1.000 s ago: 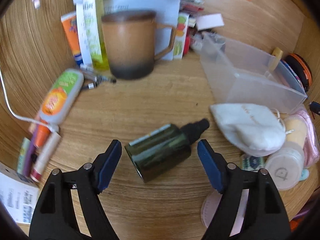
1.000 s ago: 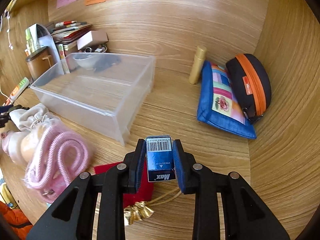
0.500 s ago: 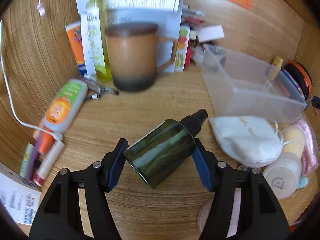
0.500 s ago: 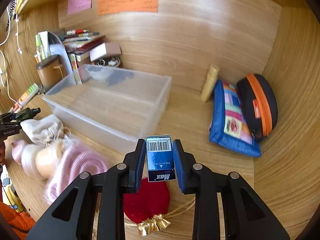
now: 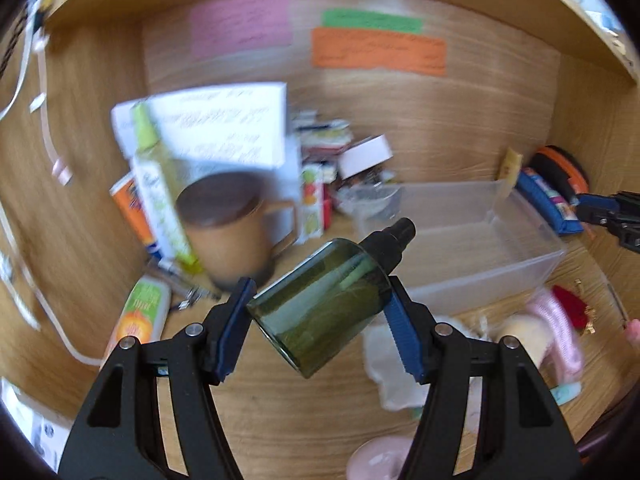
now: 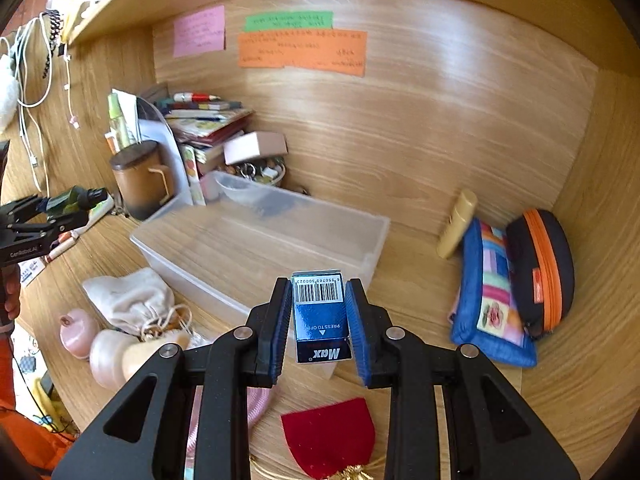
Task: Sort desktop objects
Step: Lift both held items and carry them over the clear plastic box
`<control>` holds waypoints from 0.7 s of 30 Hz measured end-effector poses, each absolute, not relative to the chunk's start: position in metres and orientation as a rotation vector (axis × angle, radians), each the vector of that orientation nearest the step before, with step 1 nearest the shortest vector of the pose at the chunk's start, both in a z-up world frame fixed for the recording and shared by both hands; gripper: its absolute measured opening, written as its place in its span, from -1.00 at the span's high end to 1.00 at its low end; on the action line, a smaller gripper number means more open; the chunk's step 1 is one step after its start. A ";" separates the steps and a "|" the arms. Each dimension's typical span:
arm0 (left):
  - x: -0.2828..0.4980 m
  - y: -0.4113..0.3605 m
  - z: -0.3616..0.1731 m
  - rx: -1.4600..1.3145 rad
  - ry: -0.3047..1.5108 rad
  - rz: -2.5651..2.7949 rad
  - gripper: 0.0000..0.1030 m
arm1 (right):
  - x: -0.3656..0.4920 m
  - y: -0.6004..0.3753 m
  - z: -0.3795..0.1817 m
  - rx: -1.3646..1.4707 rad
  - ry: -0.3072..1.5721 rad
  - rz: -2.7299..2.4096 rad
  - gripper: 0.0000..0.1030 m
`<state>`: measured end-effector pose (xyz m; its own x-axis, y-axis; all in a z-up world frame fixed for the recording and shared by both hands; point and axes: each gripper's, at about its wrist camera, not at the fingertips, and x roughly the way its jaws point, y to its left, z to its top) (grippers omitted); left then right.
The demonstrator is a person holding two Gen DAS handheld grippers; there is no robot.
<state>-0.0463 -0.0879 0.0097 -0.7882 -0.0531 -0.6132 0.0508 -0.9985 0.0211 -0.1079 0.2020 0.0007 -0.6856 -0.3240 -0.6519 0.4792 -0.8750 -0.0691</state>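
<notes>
My left gripper [image 5: 320, 312] is shut on a dark green spray bottle [image 5: 324, 304] with a black cap, held in the air, tilted up to the right, in front of the clear plastic bin [image 5: 532, 256]. My right gripper [image 6: 319, 316] is shut on a small blue Max staple box [image 6: 320, 320], held above the near rim of the same bin [image 6: 200, 280]. The left gripper with the bottle [image 6: 66, 204] also shows at the left of the right wrist view.
A lidded brown mug [image 5: 232, 232], a green spray bottle [image 5: 156, 184], tubes and papers stand at the left. A white drawstring pouch [image 6: 128, 300], pink items [image 6: 92, 344] and a red velvet pouch [image 6: 332, 436] lie in front of the bin. Two zip pouches [image 6: 516, 280] lean at the right wall.
My left gripper closed on the green spray bottle and lifted it off the desk. My right gripper rose with the staple box and moved toward the bin.
</notes>
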 end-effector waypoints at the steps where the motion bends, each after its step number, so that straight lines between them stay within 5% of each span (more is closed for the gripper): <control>1: -0.049 -0.086 0.012 1.007 -0.003 -2.938 -0.24 | -0.108 0.201 0.003 0.905 0.324 -2.513 0.51; 21: -0.149 -0.032 0.015 1.259 -0.138 -3.052 -0.24 | -0.170 0.153 -0.009 0.981 0.399 -2.402 0.51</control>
<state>-0.1490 -0.0320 0.0154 -0.6982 0.1181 -0.7061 -0.1813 -0.9833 0.0147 -0.1699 0.1527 -0.0089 -0.6088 -0.3455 -0.7141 0.5578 -0.8265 -0.0757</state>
